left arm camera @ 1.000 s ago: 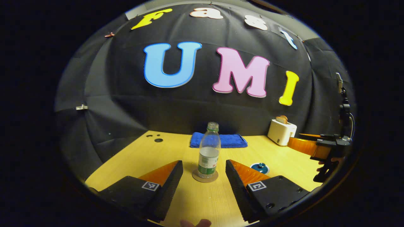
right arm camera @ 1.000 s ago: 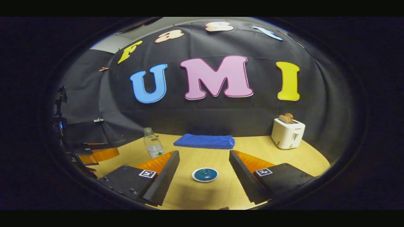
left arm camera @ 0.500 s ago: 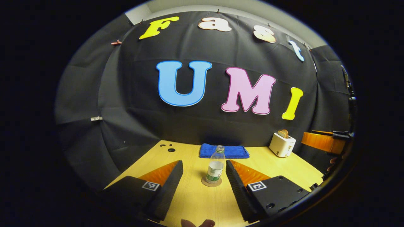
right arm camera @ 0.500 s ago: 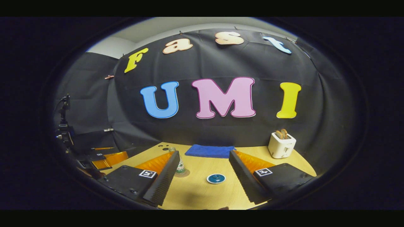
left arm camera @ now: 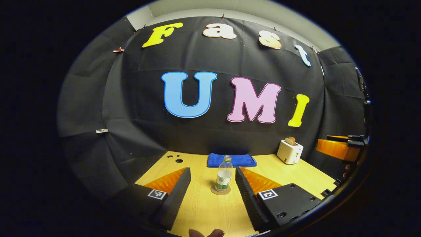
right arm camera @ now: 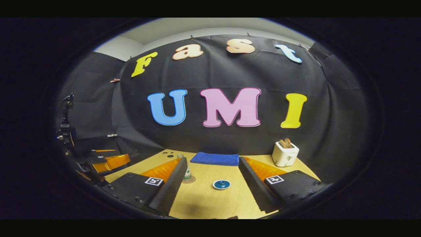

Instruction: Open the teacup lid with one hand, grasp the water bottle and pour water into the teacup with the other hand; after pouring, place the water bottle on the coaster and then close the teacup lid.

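On wooden table [left arm camera: 200,210]: bottle [left arm camera: 223,175] upright on coaster [left arm camera: 220,190], lidded teacup [right arm camera: 221,184] apart (both claws spread, empty).

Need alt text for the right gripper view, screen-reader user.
The right tool, open and empty, hangs above a wooden table, its fingers framing a lidded blue teacup. A water bottle stands on a coaster to the left, partly behind one finger; a blue towel and white toaster sit farther back.

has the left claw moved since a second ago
Yes. The left claw has backed away: the bottle on its coaster looks smaller and farther.
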Available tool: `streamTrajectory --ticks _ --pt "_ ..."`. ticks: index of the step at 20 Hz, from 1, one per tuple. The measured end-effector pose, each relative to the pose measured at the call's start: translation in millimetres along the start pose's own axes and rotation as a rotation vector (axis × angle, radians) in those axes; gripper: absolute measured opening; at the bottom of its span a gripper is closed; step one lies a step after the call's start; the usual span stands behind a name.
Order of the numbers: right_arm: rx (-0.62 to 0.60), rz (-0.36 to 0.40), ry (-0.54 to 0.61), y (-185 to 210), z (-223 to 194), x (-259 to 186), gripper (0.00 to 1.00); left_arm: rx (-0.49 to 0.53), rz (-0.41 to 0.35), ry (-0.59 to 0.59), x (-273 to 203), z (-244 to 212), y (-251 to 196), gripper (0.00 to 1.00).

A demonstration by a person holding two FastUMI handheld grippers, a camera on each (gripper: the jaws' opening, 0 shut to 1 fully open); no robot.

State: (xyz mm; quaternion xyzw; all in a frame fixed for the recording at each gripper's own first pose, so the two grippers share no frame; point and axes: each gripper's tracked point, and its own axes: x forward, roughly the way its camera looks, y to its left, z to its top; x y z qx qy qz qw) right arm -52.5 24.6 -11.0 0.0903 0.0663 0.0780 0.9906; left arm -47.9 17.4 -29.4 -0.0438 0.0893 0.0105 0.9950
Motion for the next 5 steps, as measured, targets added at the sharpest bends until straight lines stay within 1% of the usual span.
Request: streamTrajectory --ticks 5 --pt "0.001 0.002 -0.029 -5.8 11.8 -7.5 0.97 -0.002 -0.02 -0.007 -2.0 6.6 -8.6 0.86"
